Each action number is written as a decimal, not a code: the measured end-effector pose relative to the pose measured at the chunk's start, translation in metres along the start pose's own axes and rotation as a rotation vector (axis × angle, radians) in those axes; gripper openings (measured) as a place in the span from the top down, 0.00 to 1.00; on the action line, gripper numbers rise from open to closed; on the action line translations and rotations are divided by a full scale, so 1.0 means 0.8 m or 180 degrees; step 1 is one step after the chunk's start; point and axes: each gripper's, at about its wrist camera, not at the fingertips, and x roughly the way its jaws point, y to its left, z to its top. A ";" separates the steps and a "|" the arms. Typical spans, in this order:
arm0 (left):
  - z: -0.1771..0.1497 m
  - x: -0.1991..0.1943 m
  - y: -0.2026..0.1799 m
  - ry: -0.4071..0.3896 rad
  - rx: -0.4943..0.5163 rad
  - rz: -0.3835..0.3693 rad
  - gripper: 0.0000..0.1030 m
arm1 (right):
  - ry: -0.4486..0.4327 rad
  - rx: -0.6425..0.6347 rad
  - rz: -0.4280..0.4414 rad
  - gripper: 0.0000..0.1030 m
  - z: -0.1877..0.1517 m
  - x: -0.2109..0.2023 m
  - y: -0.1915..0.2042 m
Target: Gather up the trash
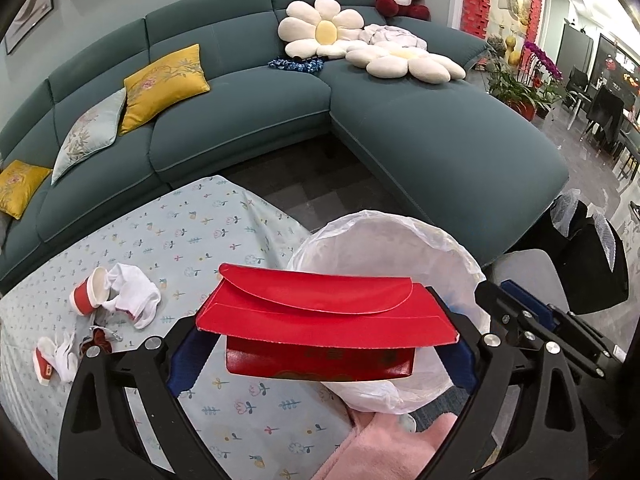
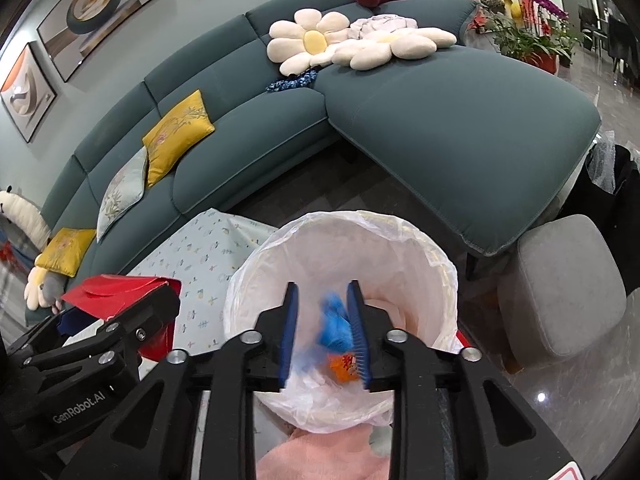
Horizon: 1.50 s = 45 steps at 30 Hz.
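Left tongs (image 1: 328, 344) pinching a red cardboard box (image 1: 320, 320) across its width, flap side up, blue pads pressed on both ends; box held just over the near-left rim of the trash bin (image 1: 400, 240), partly over the worktop (image 1: 180, 240) with its floral cloth; seen from the right wrist, the same box (image 2: 116, 290) sits left of the bin, clamped in the left tongs (image 2: 120, 320).

Right tongs (image 2: 326, 336) directly above the bin mouth (image 2: 340, 240), jaws spread apart with a clear gap; a blurred blue piece of trash (image 2: 334, 324) sits in that gap, against or just off the right pad, cannot tell which, not touching the left pad; an orange scrap (image 2: 344, 366) below it inside the white bin liner; cannot tell whether the blue piece is loose or resting on the liner.

Bin lined with a white plastic bag, stands at the worktop corner, near the teal sofa (image 1: 240, 120).

On the worktop, left side: tipped red-and-white paper cup (image 1: 90, 292) touching crumpled white tissue (image 1: 134, 292); a second red-and-white cup (image 1: 44, 360) with more tissue nearer the edge, beside a small dark-red scrap (image 1: 100, 340).

Pink fleece sleeve (image 1: 380, 448) at bottom centre, under the bin edge.
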 end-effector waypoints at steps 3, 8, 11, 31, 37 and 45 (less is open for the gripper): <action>0.000 0.001 0.001 0.0004 -0.0018 0.0006 0.11 | -0.0027 0.0006 -0.0016 0.68 0.000 -0.002 0.000; 0.003 0.001 0.002 -0.0019 -0.0055 -0.0063 0.10 | -0.0081 0.0041 -0.0065 0.63 0.003 -0.008 -0.005; 0.006 0.000 0.001 -0.0034 -0.0058 -0.0082 0.10 | -0.0111 0.0068 -0.0082 0.62 0.004 -0.014 -0.009; -0.024 -0.013 0.098 -0.0023 -0.0592 0.0191 0.10 | 0.0414 -0.0234 0.0212 0.62 -0.040 0.021 0.037; -0.051 -0.003 0.129 0.0106 -0.0686 0.0316 0.10 | 0.0915 -0.0541 0.0406 0.62 -0.075 0.064 0.082; -0.066 0.008 0.141 0.0185 -0.0643 0.0370 0.10 | 0.1234 -0.0701 0.0426 0.74 -0.101 0.099 0.111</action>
